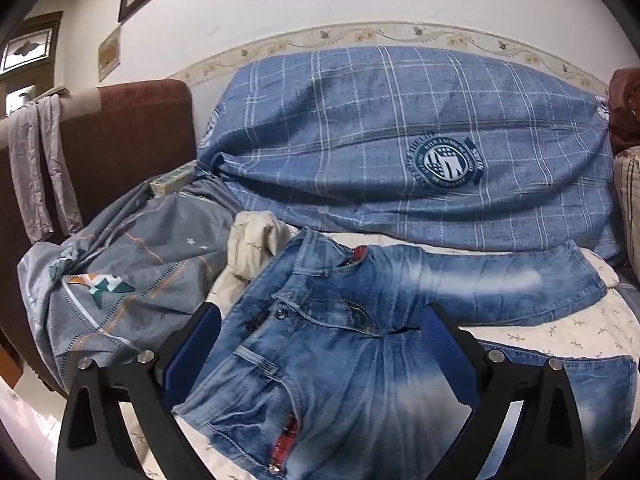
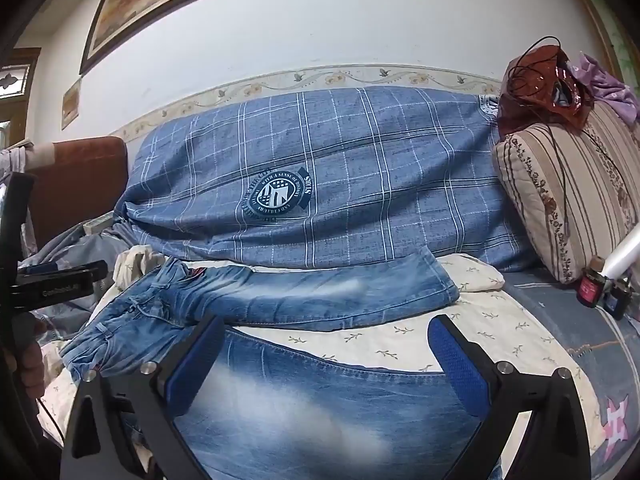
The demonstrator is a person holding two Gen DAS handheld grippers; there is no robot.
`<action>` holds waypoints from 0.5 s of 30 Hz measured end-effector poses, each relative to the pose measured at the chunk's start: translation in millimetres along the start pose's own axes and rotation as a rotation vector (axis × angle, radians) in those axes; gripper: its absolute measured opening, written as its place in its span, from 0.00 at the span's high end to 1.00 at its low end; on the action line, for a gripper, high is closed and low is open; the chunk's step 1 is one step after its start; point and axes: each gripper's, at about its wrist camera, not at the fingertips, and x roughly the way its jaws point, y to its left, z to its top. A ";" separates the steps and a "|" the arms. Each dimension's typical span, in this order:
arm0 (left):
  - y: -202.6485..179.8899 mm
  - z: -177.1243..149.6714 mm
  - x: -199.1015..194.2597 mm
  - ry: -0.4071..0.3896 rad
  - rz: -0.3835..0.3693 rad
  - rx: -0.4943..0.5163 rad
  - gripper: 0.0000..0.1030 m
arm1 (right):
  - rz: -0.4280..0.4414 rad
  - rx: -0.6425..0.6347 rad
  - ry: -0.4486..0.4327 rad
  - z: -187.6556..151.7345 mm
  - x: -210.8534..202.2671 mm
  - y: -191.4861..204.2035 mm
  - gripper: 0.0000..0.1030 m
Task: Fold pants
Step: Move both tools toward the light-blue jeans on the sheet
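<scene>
Lying flat, jeans (image 1: pixel 360 320), waist left, legs rightward

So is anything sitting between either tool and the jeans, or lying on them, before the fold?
Nothing visible. The left tool hangs open over the jeans at the waist, the right tool open over the near leg. No object lies on the denim.

Faded, washed denim jeans (image 1: pixel 340 320), matt and coarse. Woven checked cloth cover (image 1: pixel 380 140) behind. Matt black plastic left tool (image 1: pixel 320 360) and right tool (image 2: pixel 326 364), textured blue pads (image 2: pixel 456 364), shiny metal rivets. Glossy brown bag (image 2: pixel 544 84).
</scene>
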 end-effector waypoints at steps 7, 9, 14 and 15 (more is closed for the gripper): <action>16.4 2.7 -2.1 -0.015 0.032 -0.039 0.03 | -0.003 0.029 -0.001 1.0 0.1 -4.7 0.01; 22.9 2.9 -4.3 -0.005 0.028 -0.056 0.03 | -0.003 0.033 -0.002 1.0 0.1 -4.1 0.01; 29.7 4.3 -4.5 -0.038 0.028 -0.069 0.03 | -0.003 0.016 -0.001 0.3 1.4 0.2 0.01; 30.8 4.5 -4.1 -0.038 0.027 -0.070 0.03 | -0.004 0.012 0.000 0.3 1.8 1.1 0.01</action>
